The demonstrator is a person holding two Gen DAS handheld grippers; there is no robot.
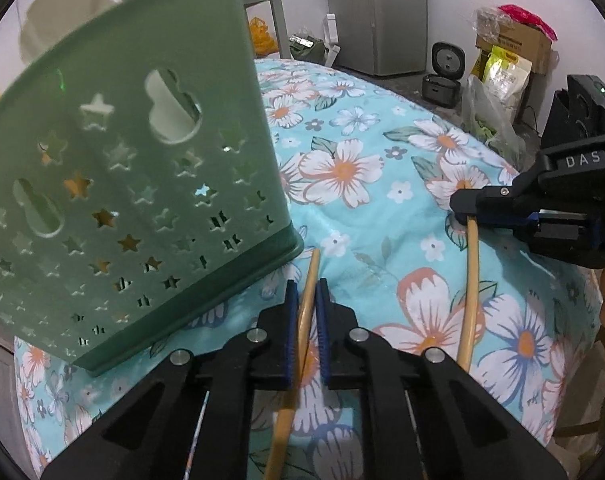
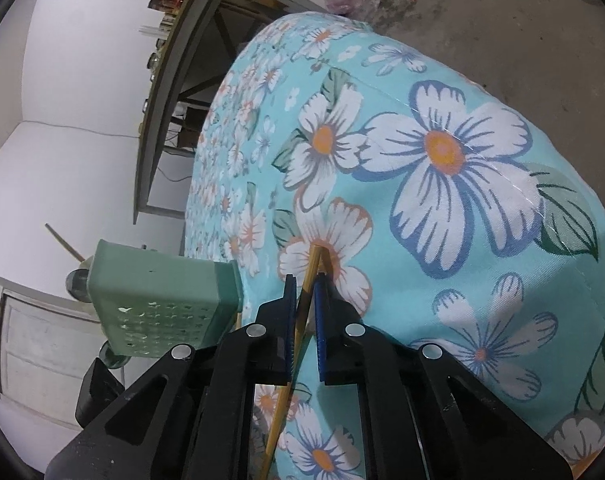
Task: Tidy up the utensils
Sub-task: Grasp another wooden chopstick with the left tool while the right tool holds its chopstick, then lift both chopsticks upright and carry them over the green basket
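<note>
While each claw holds one thin wooden chopstick, the two sticks lie low over the round table covered with a light blue cloth with white and orange flowers (image 1: 382,216).

The left gripper (image 1: 305,308) has its blue-padded fingers (image 1: 290,320) drawn narrow around the first pale wooden chopstick (image 1: 307,300). This stick passes between the pads, its tip reaching forward just beside the bottom corner of the green plastic utensil basket with star-shaped holes (image 1: 142,184). The rest of the stick runs back under the gripper toward the camera. I judge the grip is near the forward end so that the stick can be lifted and turned upright.

The right gripper (image 1: 468,210) comes in from the right side in the left view and is closed on the second pale wooden chopstick (image 1: 472,280), whose long part runs down toward the near edge of the table. In the right wrist view the same claw (image 2: 304,304) pinches this stick between its pads, with the tip pointing forward onto the flowered cloth.

The green basket stands on the left part of the table, and it looks tilted in the left view, though the lens may cause this. It is close to the left claw and well apart from the right one. Probably both sticks should go into this basket next.
</note>
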